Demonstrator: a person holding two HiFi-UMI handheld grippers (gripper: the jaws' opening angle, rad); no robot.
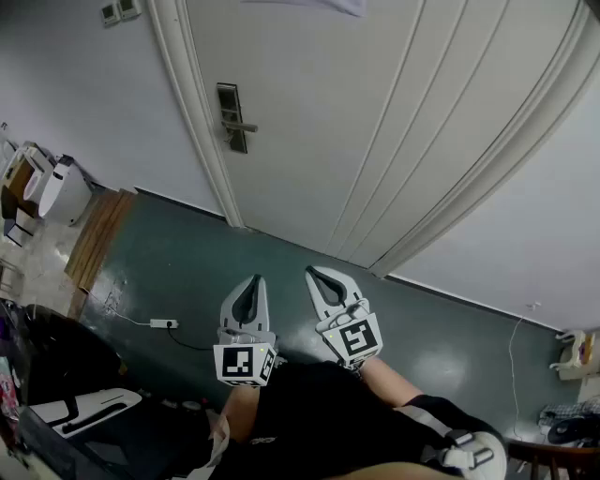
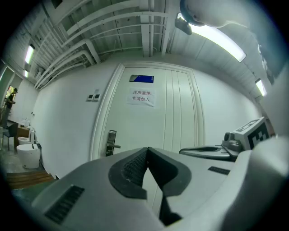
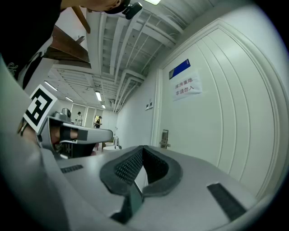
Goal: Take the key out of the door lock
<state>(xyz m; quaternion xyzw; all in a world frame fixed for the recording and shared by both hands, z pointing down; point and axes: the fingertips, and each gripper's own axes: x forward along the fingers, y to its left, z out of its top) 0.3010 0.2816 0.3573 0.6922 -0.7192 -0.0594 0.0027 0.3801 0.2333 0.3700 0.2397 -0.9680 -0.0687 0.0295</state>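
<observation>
Hall of a work building
Ahead of the left tongs [image 2: 147, 150], a door [image 2: 174, 122] with paper notice [image 2: 141, 97]; above them, bare beams [image 2: 113, 27] and tube lights [image 2: 216, 38] (green painted floor [image 1: 281, 272]).

There are one door [image 1: 375, 112], one lock plate [image 1: 230, 112] with one lever handle [image 1: 246, 127], two grippers [image 1: 255, 279] [image 1: 311, 273], two wall switches [image 1: 111, 13] [image 1: 129, 7] at upper left, one paper notice [image 2: 142, 97] and one blue sign [image 2: 142, 79].

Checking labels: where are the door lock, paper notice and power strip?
door lock [image 1: 230, 105]: head view, on its metal plate.
paper notice [image 2: 142, 97]: left gripper view, its middle.
power strip [image 1: 164, 323]: head view, its white body.
</observation>
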